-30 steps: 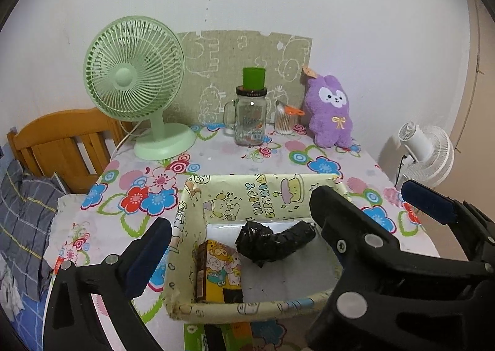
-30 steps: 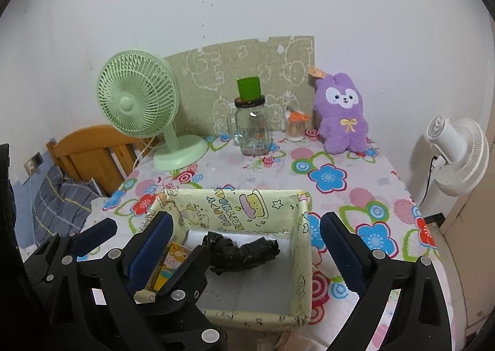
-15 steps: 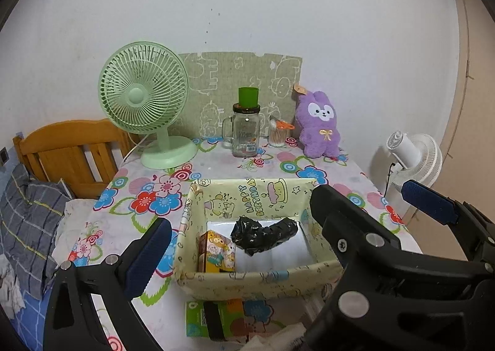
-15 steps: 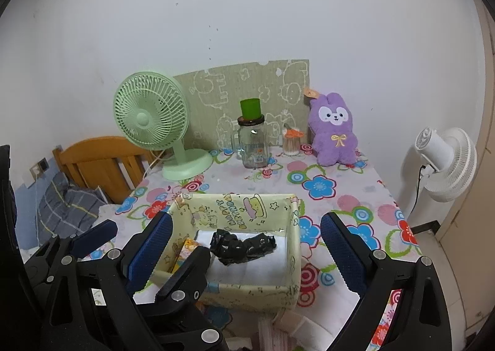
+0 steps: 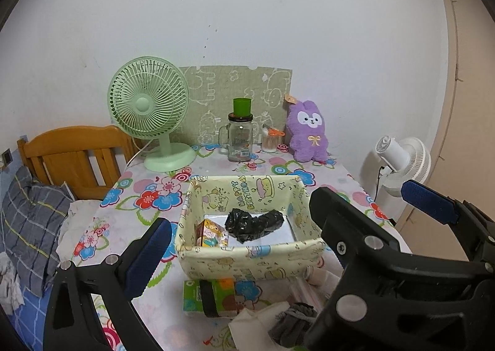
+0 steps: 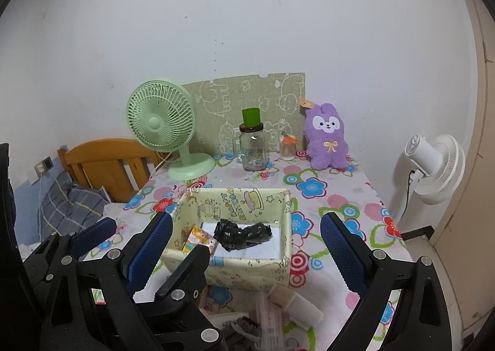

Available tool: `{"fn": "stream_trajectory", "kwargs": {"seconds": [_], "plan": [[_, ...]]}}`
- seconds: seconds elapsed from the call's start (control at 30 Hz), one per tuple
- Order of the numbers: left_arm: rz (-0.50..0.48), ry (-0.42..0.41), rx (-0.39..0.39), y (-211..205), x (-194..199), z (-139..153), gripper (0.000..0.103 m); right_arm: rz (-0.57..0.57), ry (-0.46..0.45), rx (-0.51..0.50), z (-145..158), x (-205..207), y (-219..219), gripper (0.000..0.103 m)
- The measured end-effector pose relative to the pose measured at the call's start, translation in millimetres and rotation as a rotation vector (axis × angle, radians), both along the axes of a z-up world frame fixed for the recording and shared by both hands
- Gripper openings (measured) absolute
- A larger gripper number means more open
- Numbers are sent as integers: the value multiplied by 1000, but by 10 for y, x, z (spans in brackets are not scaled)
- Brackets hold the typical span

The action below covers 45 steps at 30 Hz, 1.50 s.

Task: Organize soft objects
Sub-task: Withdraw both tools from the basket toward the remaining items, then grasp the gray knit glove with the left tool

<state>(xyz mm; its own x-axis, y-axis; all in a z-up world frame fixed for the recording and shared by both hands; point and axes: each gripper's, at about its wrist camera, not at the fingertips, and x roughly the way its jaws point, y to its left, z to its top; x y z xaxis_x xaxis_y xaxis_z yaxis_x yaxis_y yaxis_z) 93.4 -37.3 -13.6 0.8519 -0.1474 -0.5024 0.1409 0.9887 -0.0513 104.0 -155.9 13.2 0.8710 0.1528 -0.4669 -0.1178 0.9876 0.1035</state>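
Crowding the table [image 5: 216, 165]: box [image 5: 247, 261], fan [image 5: 148, 106], jar [image 5: 239, 140], plush [image 5: 307, 131].

Glossy crinkled black plastic bag [image 5: 254, 223], fuzzy purple plush [image 5: 307, 131], clear glass jar [image 5: 239, 140], wooden headboard [image 5: 74, 156]

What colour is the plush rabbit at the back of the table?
Purple, with a white face and a small yellow bow: plush rabbit. Clearest in the right wrist view.

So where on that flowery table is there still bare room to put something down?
Bare cloth lies between the yellow cartoon-print box and the glass jar by the purple plush rabbit, and along the box's right side. The near edge is crowded: green packet, grey socks, white wrappers.
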Motion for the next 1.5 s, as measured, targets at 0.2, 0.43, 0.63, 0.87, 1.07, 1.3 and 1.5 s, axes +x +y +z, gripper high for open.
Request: {"fn": "stream_trajectory", "kwargs": {"seconds": [0.2,0.43,0.63,0.87,1.07,1.3,1.5], "plan": [[-6,-5,-9,-34,-136,-67,103,-2,-11,-4,-47,-180,-52,98],[-6,-19,-6,-90,-265,-197,102,1,-15,-16,-178,-344,-82,98],[-16,-6,-2,-143,-310,-348,102,-3,1,-24,-331,-402,-119,97],[-28,19,11,-209,-304,-535,102,-3,19,-20,-531,-403,-181,95],[-22,63,26,-264,-267,-731,98,0,68,-7,-761,-367,-218,92],[-36,105,44,-317,-235,-924,90,-14,121,4,-979,-313,-256,90],[-55,148,44,-355,-195,-1074,75,-32,160,3,-1141,-286,-286,89]]}}
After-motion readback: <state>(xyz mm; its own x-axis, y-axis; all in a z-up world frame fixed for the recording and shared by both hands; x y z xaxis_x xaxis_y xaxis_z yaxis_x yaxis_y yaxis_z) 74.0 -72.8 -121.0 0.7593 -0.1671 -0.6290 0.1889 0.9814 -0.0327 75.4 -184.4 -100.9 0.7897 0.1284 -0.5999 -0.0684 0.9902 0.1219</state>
